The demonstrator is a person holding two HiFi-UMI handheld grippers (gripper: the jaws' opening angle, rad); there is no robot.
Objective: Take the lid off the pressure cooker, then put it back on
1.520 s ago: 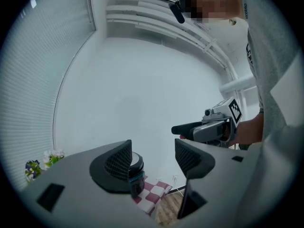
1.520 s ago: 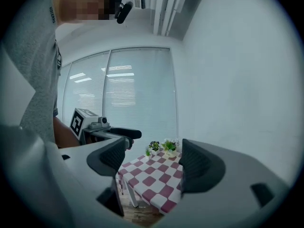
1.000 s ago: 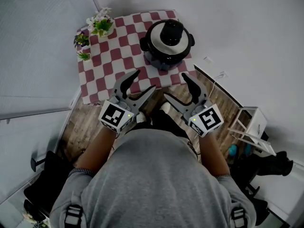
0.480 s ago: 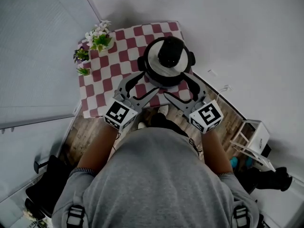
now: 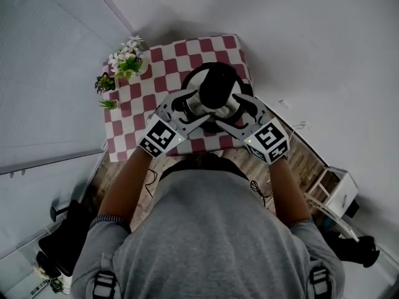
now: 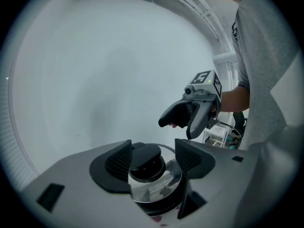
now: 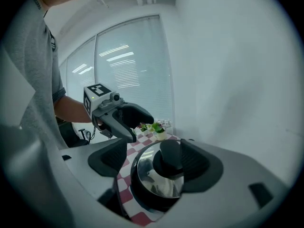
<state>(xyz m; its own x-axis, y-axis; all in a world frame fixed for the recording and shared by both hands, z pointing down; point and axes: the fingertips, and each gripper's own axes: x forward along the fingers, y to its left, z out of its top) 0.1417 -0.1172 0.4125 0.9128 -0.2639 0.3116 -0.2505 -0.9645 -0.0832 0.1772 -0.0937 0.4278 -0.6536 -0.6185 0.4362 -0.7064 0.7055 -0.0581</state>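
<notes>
The pressure cooker [image 5: 211, 102] stands on a red-and-white checked tablecloth [image 5: 143, 98]. Its shiny steel lid [image 6: 154, 190] carries a black knob [image 5: 218, 85]. My left gripper [image 5: 192, 107] is open at the cooker's left side, and in its own view the knob [image 6: 145, 158] shows between the wide-apart pads without touching them. My right gripper [image 5: 230, 112] is open at the cooker's right side. Its jaws have just been closing a little, with the knob [image 7: 170, 158] seen between them, close to the right pad but not gripped.
Small potted flowers [image 5: 128, 61] stand at the cloth's far left corner. White walls close in behind and to the right of the table. A white rack [image 5: 333, 195] stands on the wooden floor at the right, and dark gear [image 5: 65, 232] lies at the lower left.
Both grippers have moved forward from over the floor to the cooker, where they now stand either side of the lid. The cooker has not moved.
</notes>
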